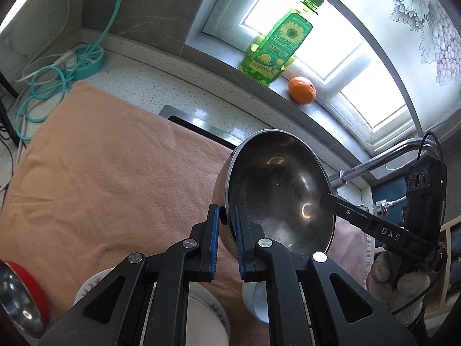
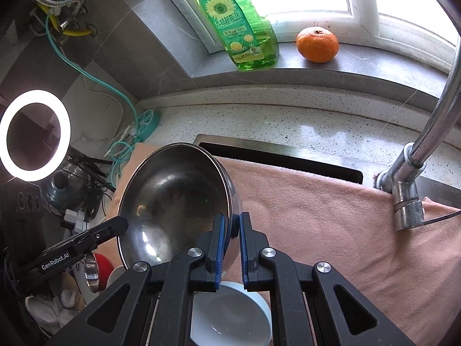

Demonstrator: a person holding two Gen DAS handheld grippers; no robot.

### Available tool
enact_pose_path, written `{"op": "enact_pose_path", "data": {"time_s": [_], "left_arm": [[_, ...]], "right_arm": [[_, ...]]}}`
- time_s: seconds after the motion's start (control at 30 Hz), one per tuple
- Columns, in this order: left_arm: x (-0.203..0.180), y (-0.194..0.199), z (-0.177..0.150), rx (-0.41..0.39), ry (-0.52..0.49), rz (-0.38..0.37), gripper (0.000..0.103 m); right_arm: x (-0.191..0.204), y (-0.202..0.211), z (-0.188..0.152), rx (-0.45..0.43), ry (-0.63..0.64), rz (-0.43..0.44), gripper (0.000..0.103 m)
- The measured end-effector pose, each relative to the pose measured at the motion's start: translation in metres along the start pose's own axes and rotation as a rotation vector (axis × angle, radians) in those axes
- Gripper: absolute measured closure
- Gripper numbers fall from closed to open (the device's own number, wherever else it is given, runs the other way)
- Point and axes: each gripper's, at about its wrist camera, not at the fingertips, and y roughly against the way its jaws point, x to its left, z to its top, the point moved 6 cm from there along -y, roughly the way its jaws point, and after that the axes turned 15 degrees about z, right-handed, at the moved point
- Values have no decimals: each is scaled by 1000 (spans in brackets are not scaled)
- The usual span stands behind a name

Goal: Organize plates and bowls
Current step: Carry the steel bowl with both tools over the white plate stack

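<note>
Landmark: the peach towel (image 1: 109, 173) spread on the counter (image 1: 161, 86); every place below is given from it.
Steel bowl: the steel bowl (image 1: 276, 184) hangs above the towel's sink-side part, tilted, its open mouth turned toward both cameras.
Left claw: the left claw (image 1: 226, 230) is pressed together on the bowl's rim, one blue pad outside the wall and one inside.
Right claw: the right claw (image 2: 230, 239) pinches the opposite rim the same way, a pad on each face of the wall.
Key relation: the bowl lies straight ahead of both claws and between them, so neither hand is nearer; the line from grip to grip runs across the bowl's mouth.
Below the bowl: a white bowl (image 2: 230, 314) sits on the towel right under the right claw; a flowered plate (image 1: 207, 311) lies under the left claw; a red-rimmed steel bowl (image 1: 20, 291) is at the towel's near left edge.
Judgement: setting the steel bowl down likely needs both hands to move as one, or the bowl tips further.
</note>
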Motion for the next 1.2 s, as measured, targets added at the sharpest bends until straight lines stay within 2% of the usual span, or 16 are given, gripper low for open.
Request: {"op": "enact_pose_path", "data": {"time_s": [0.77,1.2], "left_arm": [[71,52,-55,-2,45,-7,94],[101,63,-82,16,63,-3,94]], "right_arm": [[84,-13,-65,24,39,20,94],[115,-24,-101,46,45,27,94]]}}
